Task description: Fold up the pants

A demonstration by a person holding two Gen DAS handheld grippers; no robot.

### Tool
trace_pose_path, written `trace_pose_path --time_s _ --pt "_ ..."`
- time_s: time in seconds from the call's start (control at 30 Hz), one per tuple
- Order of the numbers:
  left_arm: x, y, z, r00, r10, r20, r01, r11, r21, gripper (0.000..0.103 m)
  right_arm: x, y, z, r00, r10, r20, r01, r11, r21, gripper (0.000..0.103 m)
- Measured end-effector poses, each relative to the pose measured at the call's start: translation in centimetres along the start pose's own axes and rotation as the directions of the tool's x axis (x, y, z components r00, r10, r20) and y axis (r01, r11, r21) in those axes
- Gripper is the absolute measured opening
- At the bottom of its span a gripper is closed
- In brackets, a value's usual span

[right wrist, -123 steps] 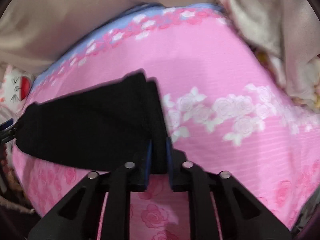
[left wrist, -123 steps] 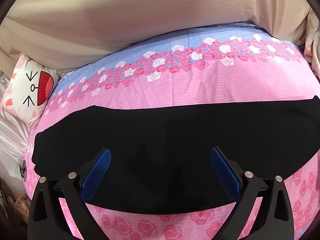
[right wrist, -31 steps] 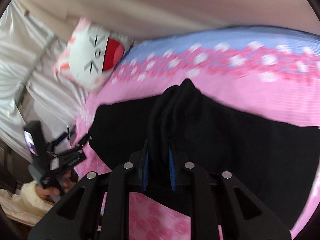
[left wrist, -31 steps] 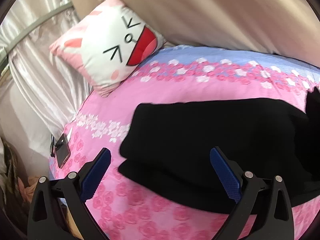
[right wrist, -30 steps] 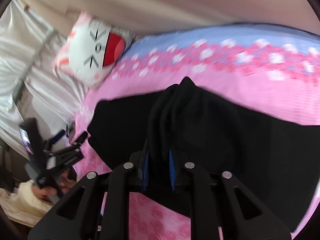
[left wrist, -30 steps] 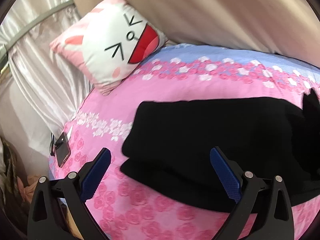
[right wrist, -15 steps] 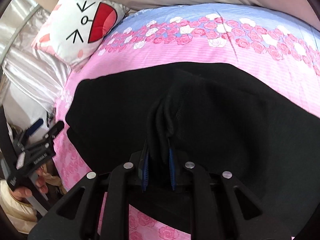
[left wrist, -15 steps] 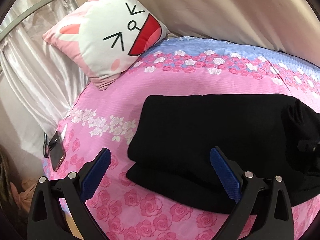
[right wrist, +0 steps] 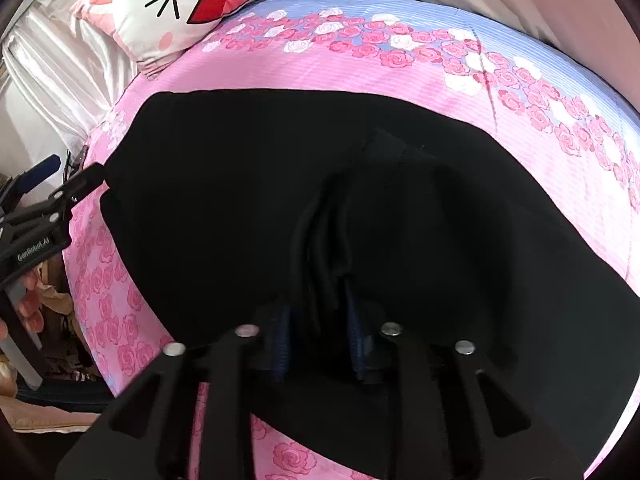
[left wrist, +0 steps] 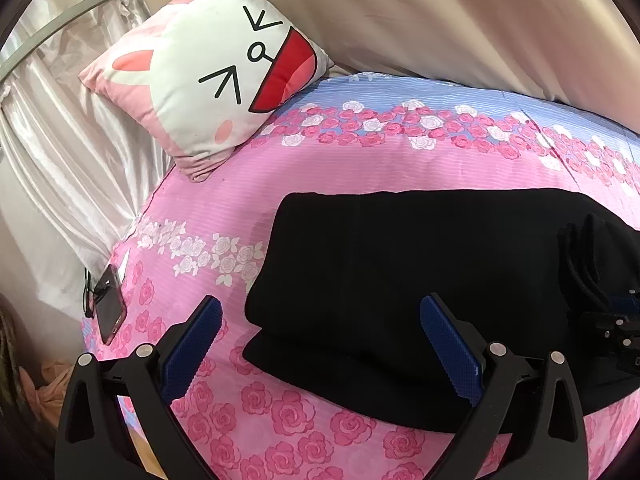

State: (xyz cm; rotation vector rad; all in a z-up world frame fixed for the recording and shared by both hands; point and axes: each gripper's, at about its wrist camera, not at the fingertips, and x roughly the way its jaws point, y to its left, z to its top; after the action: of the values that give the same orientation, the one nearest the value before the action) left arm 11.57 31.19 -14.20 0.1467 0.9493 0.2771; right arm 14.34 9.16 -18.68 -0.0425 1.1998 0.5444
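Note:
The black pants (left wrist: 400, 272) lie folded over on the pink rose bedspread (left wrist: 328, 168). My left gripper (left wrist: 320, 344) is open and empty, hovering above the pants' near left end. My right gripper (right wrist: 320, 340) is low on the pants (right wrist: 248, 184); its jaws stand slightly apart around a bunched fold of black cloth. The right gripper also shows at the right edge of the left wrist view (left wrist: 616, 320), and the left gripper shows at the left edge of the right wrist view (right wrist: 44, 216).
A white and pink bunny pillow (left wrist: 208, 76) leans at the head of the bed. A phone (left wrist: 108, 304) lies at the bed's left edge. A beige curtain (left wrist: 460, 20) hangs behind. Satin drapes (left wrist: 60, 152) hang on the left.
My right gripper has carried the pants' end leftward over the rest, lowered it, and its jaws have eased apart. My left gripper has drifted slightly and stayed open.

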Motion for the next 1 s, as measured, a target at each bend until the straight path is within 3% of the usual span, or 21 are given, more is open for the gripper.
trace_pose_path --time_s 0.03,0.13,0.3,0.4,0.5,0.63,0.77,0.9,1.0 --pt "-0.1 0.0 0.0 1.000 0.000 -0.002 0.000 1.000 -0.002 0.098 -0.4 -0.1 0.0 1.000 0.017 -0.001 -0.017 1.000 0.009 0.045" --pt "-0.2 0.3 -0.2 1.000 0.014 -0.001 -0.014 1.000 -0.019 0.098 -4.1 -0.6 -1.2 0.996 0.054 0.072 -0.056 0.998 0.022 0.058" --pt "0.1 1.1 -0.8 0.998 0.044 -0.039 -0.046 0.998 -0.050 0.098 -9.5 -5.6 -4.4 0.988 -0.062 0.143 0.041 0.989 0.143 0.059" --pt "-0.1 1.0 -1.3 0.997 0.054 -0.048 -0.056 0.997 -0.049 0.098 -11.9 -12.7 -7.6 0.967 -0.213 0.138 0.155 0.927 0.343 0.060" --pt "-0.4 0.1 -1.5 0.997 0.064 -0.049 -0.066 0.997 -0.028 0.098 -13.1 -18.0 -10.6 0.952 -0.292 0.092 0.218 0.857 0.466 0.060" --pt "-1.0 -2.1 -1.0 0.996 0.057 -0.066 -0.059 0.998 -0.029 0.098 -12.9 -21.5 -12.7 0.967 -0.238 0.085 0.160 0.836 0.524 0.060" --pt "-1.7 -4.0 -0.4 0.996 0.026 -0.091 -0.033 0.997 -0.075 0.098 -11.1 -23.0 -13.3 0.983 -0.155 0.098 0.080 0.844 0.530 0.060" --pt "-2.9 -6.4 -0.2 0.996 0.034 -0.081 -0.039 0.998 -0.058 0.098 -9.5 -23.2 -13.6 0.991 -0.090 0.099 0.025 0.852 0.523 0.060" --pt "-3.7 -8.1 -0.1 0.996 0.046 -0.075 -0.048 0.998 -0.033 0.098 -9.1 -22.6 -13.2 0.990 -0.050 0.130 -0.020 0.871 0.490 0.028"
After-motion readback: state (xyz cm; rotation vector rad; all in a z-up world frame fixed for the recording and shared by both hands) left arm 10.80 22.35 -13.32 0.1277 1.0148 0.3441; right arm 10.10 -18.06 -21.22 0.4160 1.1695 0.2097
